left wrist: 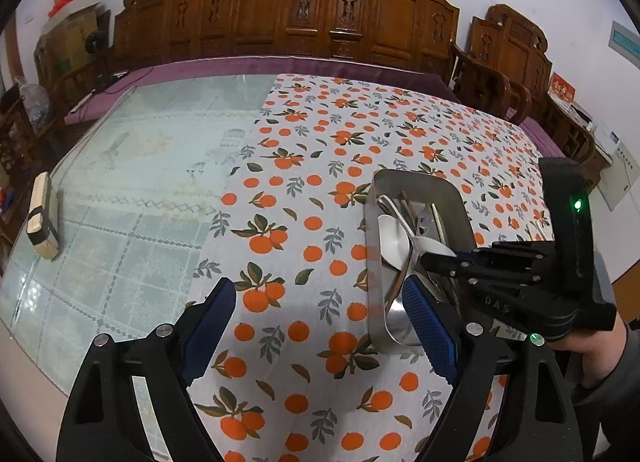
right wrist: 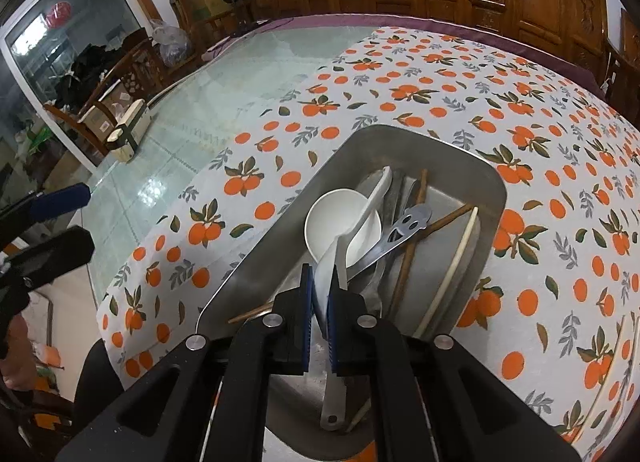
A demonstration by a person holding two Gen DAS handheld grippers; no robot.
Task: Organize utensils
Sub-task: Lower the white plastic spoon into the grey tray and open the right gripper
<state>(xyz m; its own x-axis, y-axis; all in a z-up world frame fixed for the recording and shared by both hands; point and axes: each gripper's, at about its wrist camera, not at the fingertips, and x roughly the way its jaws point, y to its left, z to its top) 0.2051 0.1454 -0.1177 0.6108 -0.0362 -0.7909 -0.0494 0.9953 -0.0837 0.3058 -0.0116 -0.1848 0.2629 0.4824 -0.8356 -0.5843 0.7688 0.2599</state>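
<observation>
A steel tray (right wrist: 486, 188) sits on the orange-print tablecloth and holds white ceramic spoons, a steel slotted utensil (right wrist: 400, 234), brown chopsticks (right wrist: 412, 246) and a cream chopstick (right wrist: 452, 266). My right gripper (right wrist: 323, 278) is shut on the handle of a white spoon (right wrist: 326, 222) over the tray's near end. In the left wrist view the tray (left wrist: 416, 182) stands at the right, with the right gripper (left wrist: 448, 262) reaching into it. My left gripper (left wrist: 320, 302) is open and empty above the cloth, just left of the tray.
A wooden block with a black band (left wrist: 42, 218) lies on the glass-topped table part (left wrist: 140, 166) at the far left. Carved wooden chairs (left wrist: 288, 2) line the far edge. The person's hand (left wrist: 596, 358) holds the right gripper.
</observation>
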